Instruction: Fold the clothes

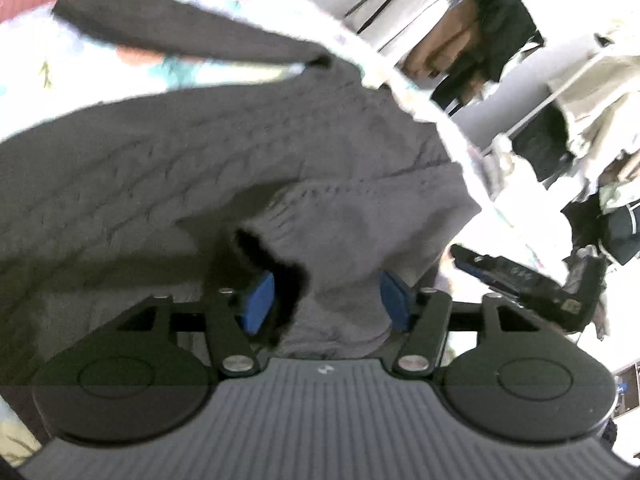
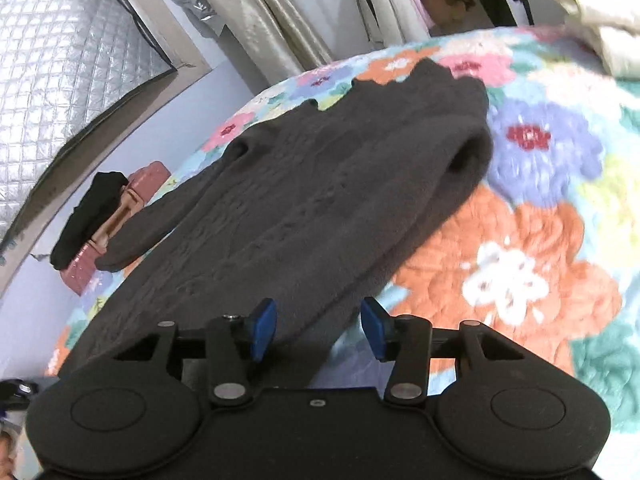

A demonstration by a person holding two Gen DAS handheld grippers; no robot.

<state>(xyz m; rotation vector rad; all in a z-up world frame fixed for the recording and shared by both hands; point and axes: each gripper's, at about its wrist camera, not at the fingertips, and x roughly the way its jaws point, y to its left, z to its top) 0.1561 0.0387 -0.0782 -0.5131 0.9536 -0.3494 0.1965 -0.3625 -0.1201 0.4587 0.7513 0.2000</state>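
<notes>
L tool [image 1: 327, 300] spread round grey sweater [image 1: 208, 152] fold; R tool [image 2: 318, 328] spread, sweater hem betw pads.

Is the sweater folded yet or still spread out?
Partly folded: the sweater lies on the quilt with its right side doubled over, one sleeve sticking out.

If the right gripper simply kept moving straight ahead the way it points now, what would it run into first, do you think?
Most likely the dark grey sweater. The right gripper is open, and the sweater's near edge lies between its fingers on the flowered quilt. Depth is hard to judge here.
</notes>
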